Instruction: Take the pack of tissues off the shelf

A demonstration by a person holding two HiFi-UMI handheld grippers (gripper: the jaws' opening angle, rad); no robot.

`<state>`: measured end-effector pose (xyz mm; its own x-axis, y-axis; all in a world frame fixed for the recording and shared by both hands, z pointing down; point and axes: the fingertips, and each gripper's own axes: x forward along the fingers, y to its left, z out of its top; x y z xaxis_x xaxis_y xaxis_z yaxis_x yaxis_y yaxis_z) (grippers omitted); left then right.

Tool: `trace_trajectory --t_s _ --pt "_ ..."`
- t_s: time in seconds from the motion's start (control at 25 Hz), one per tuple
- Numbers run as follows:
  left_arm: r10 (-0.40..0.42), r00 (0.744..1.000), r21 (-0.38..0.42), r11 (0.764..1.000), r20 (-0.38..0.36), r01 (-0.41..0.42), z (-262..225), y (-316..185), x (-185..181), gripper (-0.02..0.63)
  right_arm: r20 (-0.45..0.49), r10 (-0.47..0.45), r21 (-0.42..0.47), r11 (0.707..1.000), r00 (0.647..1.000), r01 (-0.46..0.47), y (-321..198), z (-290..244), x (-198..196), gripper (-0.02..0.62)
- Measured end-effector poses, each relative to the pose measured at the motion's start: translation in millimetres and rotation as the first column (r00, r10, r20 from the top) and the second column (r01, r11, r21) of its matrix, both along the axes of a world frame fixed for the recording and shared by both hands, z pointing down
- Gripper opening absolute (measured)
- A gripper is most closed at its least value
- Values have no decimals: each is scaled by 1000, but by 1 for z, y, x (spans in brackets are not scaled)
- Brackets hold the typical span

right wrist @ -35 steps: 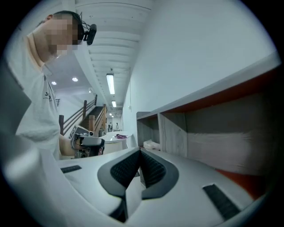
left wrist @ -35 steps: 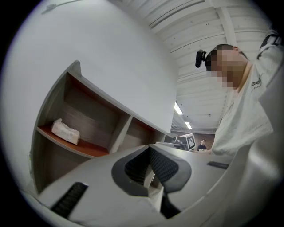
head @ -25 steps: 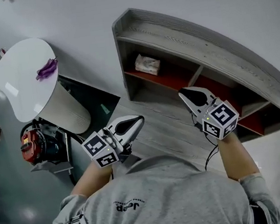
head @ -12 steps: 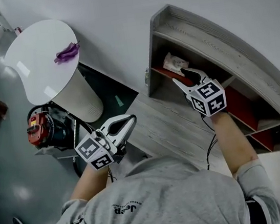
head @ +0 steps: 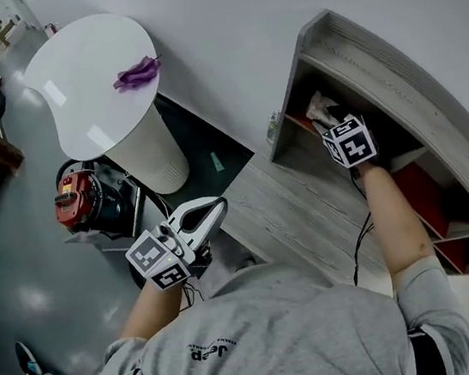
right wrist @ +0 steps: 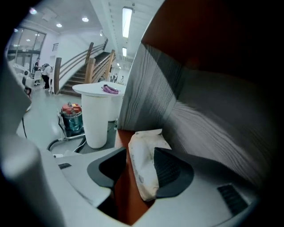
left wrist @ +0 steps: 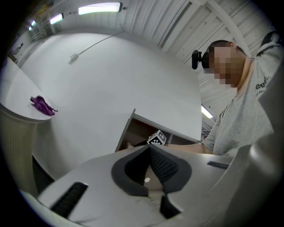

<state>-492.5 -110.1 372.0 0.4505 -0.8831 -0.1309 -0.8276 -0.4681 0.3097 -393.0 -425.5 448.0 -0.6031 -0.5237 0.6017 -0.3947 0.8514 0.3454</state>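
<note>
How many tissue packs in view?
1: pack of tissues on the red board at the shelf's left end. The forearm covers part of the shelf, so others may be hidden.

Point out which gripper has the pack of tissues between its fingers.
The right gripper, inside the shelf: its fingers have just been opening and straddle the pack of tissues. The left gripper is outside the shelf, shut and empty.

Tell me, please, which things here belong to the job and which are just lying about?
Job: pack of tissues; shelf; right gripper, whose jaws have just been opening, pack between them.
Lying about: white table; purple object; red machine; left gripper, shut.
</note>
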Motion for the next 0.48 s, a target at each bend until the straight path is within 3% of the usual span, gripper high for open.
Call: trace_trajectory --t_s 0.08,0.16,0.24,0.48 --pt "-6 1000 -5 1000 -8 6 3 0 -6 11 -39 0 35 999 999 1 -5 4 -1 214" --pt "-9 1000 -9 1000 -17 9 5 -1 -11 11 -77 -17 69 997 997 22 -9 5 -3 150" --pt "-9 1000 -11 1000 -23 9 8 -4 -15 11 -104 -39 67 997 994 47 -9 5 -3 130" --pt "10 1000 -6 1000 -30 -10 5 -12 -23 11 -52 -79 112 990 996 84 -2 -14 -14 78"
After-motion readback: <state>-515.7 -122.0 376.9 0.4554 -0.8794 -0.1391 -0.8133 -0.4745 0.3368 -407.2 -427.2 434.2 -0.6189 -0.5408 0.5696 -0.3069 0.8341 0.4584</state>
